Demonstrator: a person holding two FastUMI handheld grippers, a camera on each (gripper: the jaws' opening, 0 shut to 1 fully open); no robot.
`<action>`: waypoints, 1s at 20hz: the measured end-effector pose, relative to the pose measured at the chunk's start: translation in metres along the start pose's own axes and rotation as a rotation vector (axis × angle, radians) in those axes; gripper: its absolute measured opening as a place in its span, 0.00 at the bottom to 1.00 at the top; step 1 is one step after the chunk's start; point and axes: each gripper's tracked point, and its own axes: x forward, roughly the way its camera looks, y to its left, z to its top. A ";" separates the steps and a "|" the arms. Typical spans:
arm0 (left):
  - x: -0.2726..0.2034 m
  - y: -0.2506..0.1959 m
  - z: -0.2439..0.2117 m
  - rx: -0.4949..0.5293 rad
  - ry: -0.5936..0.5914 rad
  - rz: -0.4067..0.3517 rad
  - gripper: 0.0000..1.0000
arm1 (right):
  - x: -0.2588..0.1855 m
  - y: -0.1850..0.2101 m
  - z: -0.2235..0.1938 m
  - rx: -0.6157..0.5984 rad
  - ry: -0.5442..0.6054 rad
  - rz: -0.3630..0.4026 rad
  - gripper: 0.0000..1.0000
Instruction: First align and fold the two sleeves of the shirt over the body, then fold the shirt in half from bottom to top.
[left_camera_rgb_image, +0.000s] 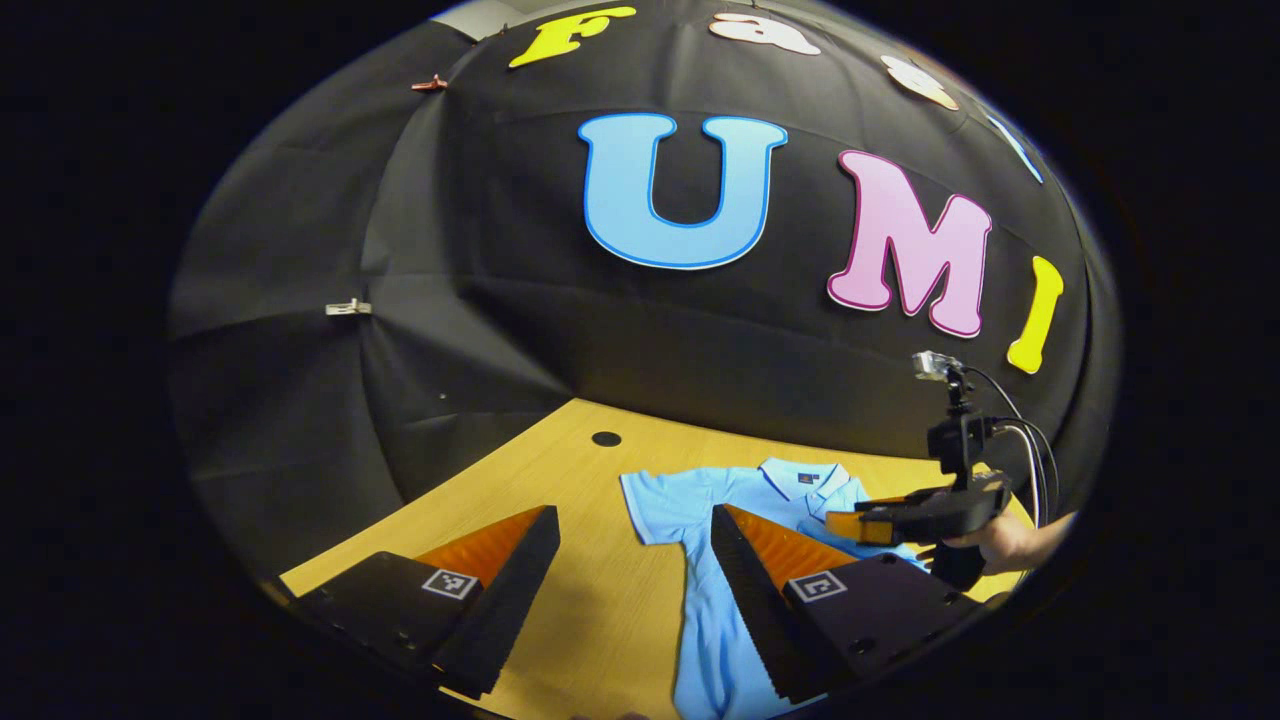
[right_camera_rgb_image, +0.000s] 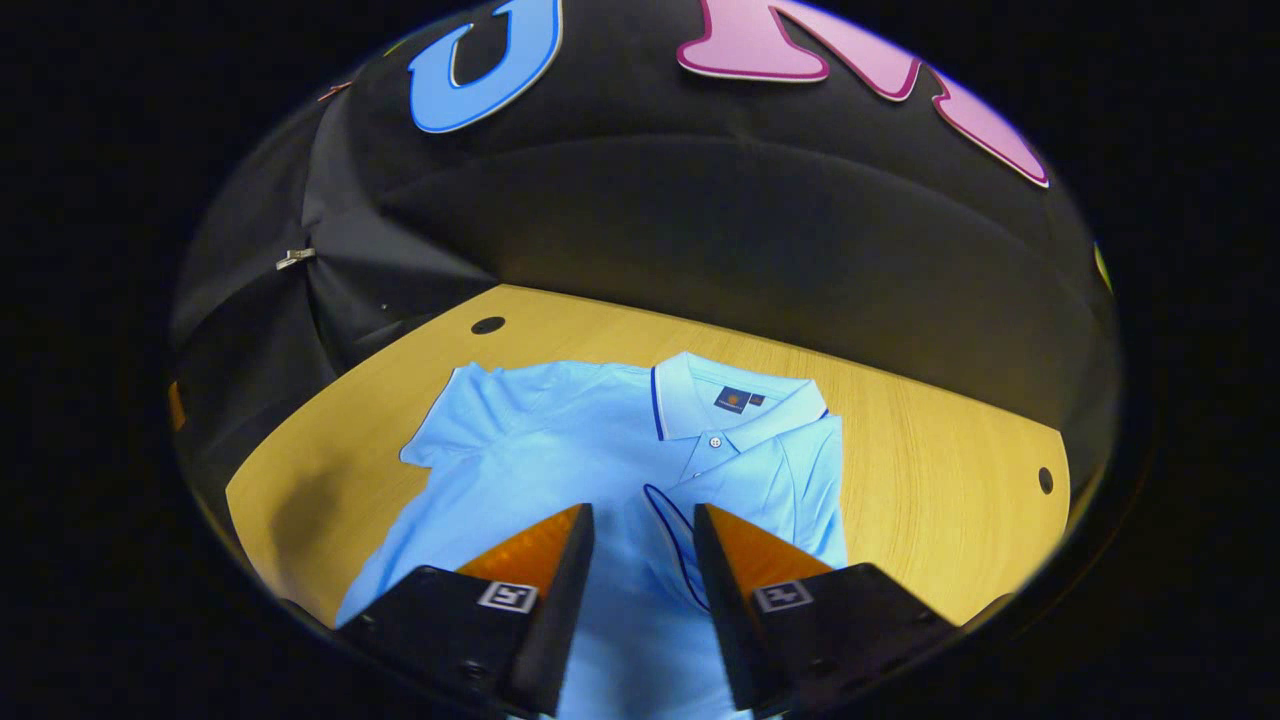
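My right gripper (right_camera_rgb_image: 643, 525) hangs parted over the light-blue cotton polo shirt (right_camera_rgb_image: 560, 450), its folded sleeve (right_camera_rgb_image: 800, 470) just ahead; my left gripper (left_camera_rgb_image: 633, 535) gapes beside the shirt's other sleeve (left_camera_rgb_image: 665, 505).

wooden table (right_camera_rgb_image: 930, 470), light-blue shirt (right_camera_rgb_image: 560, 450) lying flat

1 shirt (right_camera_rgb_image: 560, 450), 2 sleeves, 1 table (right_camera_rgb_image: 940, 470) with 2 holes, 2 hand-held grippers

Left gripper (left_camera_rgb_image: 632, 540) jaws wide apart, empty. Right gripper (right_camera_rgb_image: 643, 535) jaws parted, hand (left_camera_rgb_image: 1010, 545) holding it.
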 end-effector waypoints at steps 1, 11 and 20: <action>0.013 -0.002 0.001 0.001 0.009 -0.015 0.97 | -0.008 -0.003 0.002 -0.004 -0.011 -0.005 0.86; 0.164 0.003 -0.014 0.070 0.090 -0.062 0.97 | -0.113 -0.080 -0.003 0.021 -0.106 -0.137 0.98; 0.277 0.014 -0.074 0.158 0.232 -0.088 0.97 | -0.186 -0.137 -0.093 0.110 -0.051 -0.308 0.98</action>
